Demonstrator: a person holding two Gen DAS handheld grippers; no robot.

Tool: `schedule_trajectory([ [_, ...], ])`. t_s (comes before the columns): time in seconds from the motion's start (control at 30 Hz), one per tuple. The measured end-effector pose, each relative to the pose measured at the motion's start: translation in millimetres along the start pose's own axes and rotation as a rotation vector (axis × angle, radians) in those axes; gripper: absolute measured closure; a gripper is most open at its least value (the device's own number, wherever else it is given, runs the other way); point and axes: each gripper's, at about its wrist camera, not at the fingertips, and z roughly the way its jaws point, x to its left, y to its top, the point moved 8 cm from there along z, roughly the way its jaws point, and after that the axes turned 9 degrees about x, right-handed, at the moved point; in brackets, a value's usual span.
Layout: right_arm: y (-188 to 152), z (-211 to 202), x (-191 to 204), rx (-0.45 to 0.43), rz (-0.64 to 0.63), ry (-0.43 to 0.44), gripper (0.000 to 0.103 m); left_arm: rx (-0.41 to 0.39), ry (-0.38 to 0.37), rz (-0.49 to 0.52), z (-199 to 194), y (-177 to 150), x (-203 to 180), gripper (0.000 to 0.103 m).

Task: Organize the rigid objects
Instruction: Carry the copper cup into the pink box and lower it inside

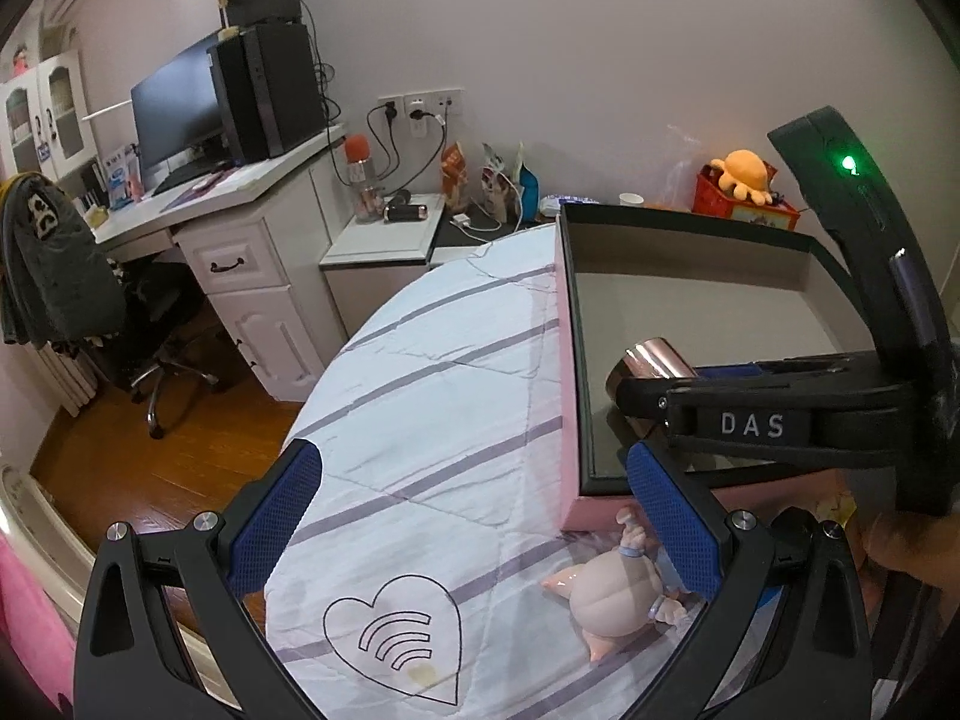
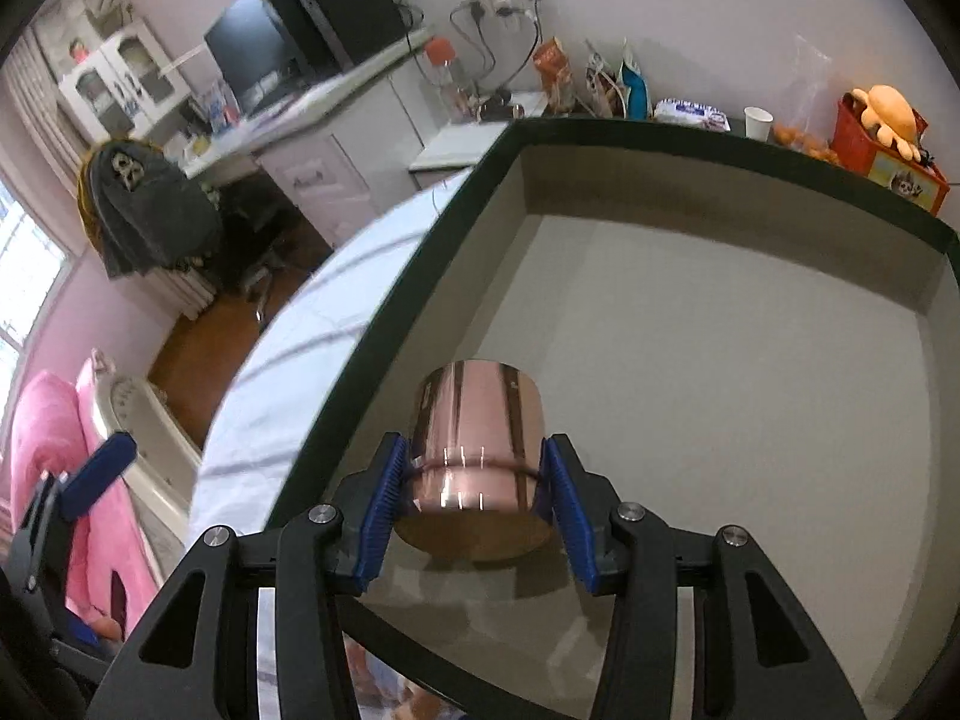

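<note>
My right gripper point(image 2: 474, 495) is shut on a shiny copper cylinder point(image 2: 477, 444) and holds it inside a box with a dark rim and pink sides point(image 2: 420, 276), near its near left corner. In the left wrist view the cylinder point(image 1: 654, 363) and the right gripper's body show over the box point(image 1: 570, 372). My left gripper point(image 1: 474, 522) is open and empty above the striped bed sheet point(image 1: 432, 372). A pink doll figure point(image 1: 618, 597) lies on the sheet just by my left gripper's right finger, in front of the box.
A white desk point(image 1: 228, 204) with a monitor and computer tower stands at the far left, with an office chair point(image 1: 78, 276) by it. A nightstand point(image 1: 390, 234) with clutter, a paper cup point(image 1: 631, 199) and an orange plush toy point(image 1: 744, 174) line the far wall. Pink cushions point(image 2: 54, 450) lie left.
</note>
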Motion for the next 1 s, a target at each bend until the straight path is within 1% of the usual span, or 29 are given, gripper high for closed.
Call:
schedule_trajectory([
  [0.17,2.2,-4.2,-1.5,0.027,-0.008,0.005,0.054,0.006,-0.01,0.016,2.8,-0.8,-5.2,0.0],
  [0.33,5.5,-3.8,-0.2,0.053,-0.024,0.005,0.054,0.014,-0.017,0.015,10.7,7.3,-8.9,0.0],
  [0.4,5.8,0.1,1.2,0.075,-0.032,0.016,0.054,0.016,-0.001,0.02,13.0,10.1,-9.4,0.0],
  [0.53,10.7,4.1,0.9,0.111,-0.044,0.027,0.054,0.019,-0.024,0.014,16.8,15.4,-9.8,0.0],
  [0.63,14.3,7.2,-2.5,0.151,-0.039,0.05,0.054,0.021,-0.011,0.02,21.4,20.8,-9.4,0.0],
  [0.77,20.5,11.9,-1.7,0.182,-0.044,0.064,0.054,0.024,-0.019,0.017,24.3,22.4,-8.2,0.0],
  [0.9,25.1,13.5,1.6,0.171,-0.085,0.047,0.054,0.036,-0.027,0.025,29.2,21.0,-9.9,0.0],
  [1.0,26.3,7.3,6.6,0.122,-0.119,0.016,0.054,0.037,-0.029,0.031,30.3,21.2,-12.2,0.0],
])
